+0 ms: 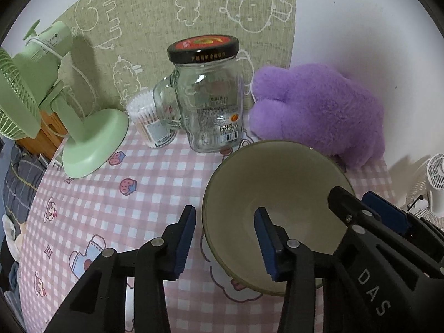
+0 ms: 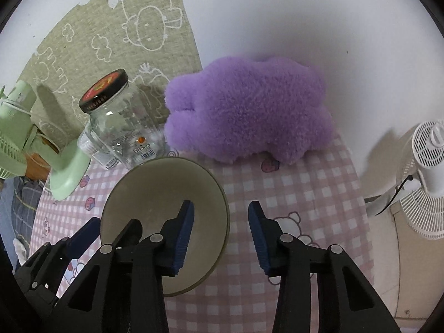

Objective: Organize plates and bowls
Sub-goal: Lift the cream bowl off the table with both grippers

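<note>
A beige bowl with a dark olive rim (image 1: 273, 183) stands on the pink checked tablecloth (image 1: 125, 202). My left gripper (image 1: 225, 238) is open and straddles the bowl's left rim, one finger inside and one outside. My right gripper (image 2: 220, 236) is open and straddles the right rim of the same bowl (image 2: 163, 194), its left finger inside and its right finger over the cloth. The right gripper also shows at the right in the left wrist view (image 1: 358, 208). No plate is in view.
Behind the bowl stand a glass jar with a black lid (image 1: 208, 97), a tub of cotton swabs (image 1: 147, 119) and a purple plush toy (image 1: 319, 113). A green desk fan (image 1: 55, 105) stands at the left. A white fan (image 2: 427, 172) stands off the table at the right.
</note>
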Demonstrator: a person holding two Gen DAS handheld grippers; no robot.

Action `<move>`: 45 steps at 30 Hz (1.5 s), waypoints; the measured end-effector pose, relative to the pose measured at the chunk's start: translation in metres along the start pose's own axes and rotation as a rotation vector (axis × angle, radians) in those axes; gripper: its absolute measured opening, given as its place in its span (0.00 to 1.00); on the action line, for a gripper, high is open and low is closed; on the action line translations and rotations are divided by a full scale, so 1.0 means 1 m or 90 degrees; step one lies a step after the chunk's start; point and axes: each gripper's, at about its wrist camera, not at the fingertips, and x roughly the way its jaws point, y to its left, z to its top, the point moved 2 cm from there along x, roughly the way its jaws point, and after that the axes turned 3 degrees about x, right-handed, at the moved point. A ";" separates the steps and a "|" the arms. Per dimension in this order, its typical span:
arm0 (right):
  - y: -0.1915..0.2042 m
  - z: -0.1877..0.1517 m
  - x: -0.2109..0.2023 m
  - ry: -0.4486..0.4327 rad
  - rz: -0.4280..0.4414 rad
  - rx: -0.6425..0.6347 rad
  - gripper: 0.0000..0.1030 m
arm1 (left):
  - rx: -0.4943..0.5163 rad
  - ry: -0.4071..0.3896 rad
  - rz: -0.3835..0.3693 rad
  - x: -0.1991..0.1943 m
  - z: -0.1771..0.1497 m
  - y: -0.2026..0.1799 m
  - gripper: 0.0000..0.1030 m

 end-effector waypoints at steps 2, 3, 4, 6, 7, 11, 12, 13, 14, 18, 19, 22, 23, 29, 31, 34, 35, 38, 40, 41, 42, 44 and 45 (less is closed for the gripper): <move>0.000 -0.003 0.003 0.005 -0.004 -0.001 0.38 | -0.003 0.007 -0.001 0.004 -0.002 0.000 0.38; 0.000 -0.004 0.004 0.008 -0.005 -0.001 0.34 | -0.005 0.012 -0.001 0.006 -0.003 0.000 0.36; -0.001 -0.005 0.005 0.011 -0.005 0.000 0.32 | -0.006 0.015 -0.002 0.008 -0.004 0.000 0.35; -0.002 -0.007 0.008 0.016 -0.008 0.001 0.22 | -0.007 0.019 -0.002 0.010 -0.006 0.000 0.30; -0.002 -0.008 0.008 0.015 -0.010 0.002 0.20 | -0.007 0.020 -0.001 0.010 -0.007 0.000 0.28; 0.001 -0.010 0.010 0.011 -0.008 -0.006 0.11 | -0.004 0.010 0.010 0.010 -0.007 0.002 0.21; 0.002 -0.010 0.010 0.009 -0.010 -0.008 0.10 | -0.002 0.008 0.012 0.009 -0.007 0.002 0.18; 0.002 -0.009 0.010 0.008 -0.011 -0.009 0.10 | 0.000 0.006 0.012 0.009 -0.006 0.003 0.17; 0.002 -0.009 0.010 0.007 -0.011 -0.007 0.10 | 0.000 0.006 0.013 0.009 -0.006 0.003 0.17; 0.005 -0.009 0.008 0.002 -0.011 -0.016 0.10 | -0.008 0.015 0.012 0.010 -0.007 0.005 0.16; 0.005 -0.009 0.008 0.000 -0.012 -0.018 0.10 | -0.011 0.019 0.010 0.010 -0.007 0.006 0.16; 0.007 -0.009 0.005 -0.003 -0.013 -0.022 0.10 | -0.016 0.024 0.006 0.008 -0.008 0.007 0.16; 0.007 -0.010 0.004 -0.002 -0.013 -0.023 0.10 | -0.017 0.025 0.006 0.007 -0.009 0.008 0.16; 0.008 -0.015 -0.008 0.005 -0.016 -0.020 0.10 | -0.019 0.024 0.004 -0.006 -0.014 0.009 0.16; 0.009 -0.016 -0.015 0.002 -0.014 -0.021 0.10 | -0.023 0.018 0.005 -0.015 -0.015 0.011 0.16; 0.014 -0.018 -0.029 -0.006 -0.012 -0.023 0.10 | -0.025 0.010 0.005 -0.026 -0.016 0.015 0.16; 0.015 -0.018 -0.034 -0.009 -0.011 -0.024 0.10 | -0.025 0.006 0.005 -0.031 -0.016 0.016 0.16; 0.020 -0.019 -0.050 -0.020 -0.008 -0.027 0.10 | -0.028 -0.006 0.006 -0.046 -0.016 0.021 0.16; 0.023 -0.019 -0.061 -0.028 -0.007 -0.028 0.10 | -0.031 -0.014 0.006 -0.058 -0.017 0.025 0.16; 0.026 -0.019 -0.068 -0.033 -0.005 -0.028 0.10 | -0.032 -0.018 0.007 -0.062 -0.017 0.025 0.16; 0.027 -0.020 -0.073 -0.037 -0.004 -0.029 0.10 | -0.032 -0.023 0.007 -0.069 -0.018 0.027 0.16; 0.030 -0.021 -0.086 -0.045 -0.001 -0.029 0.10 | -0.033 -0.030 0.008 -0.079 -0.019 0.030 0.16; 0.032 -0.022 -0.091 -0.048 0.000 -0.028 0.10 | -0.033 -0.033 0.008 -0.084 -0.019 0.031 0.16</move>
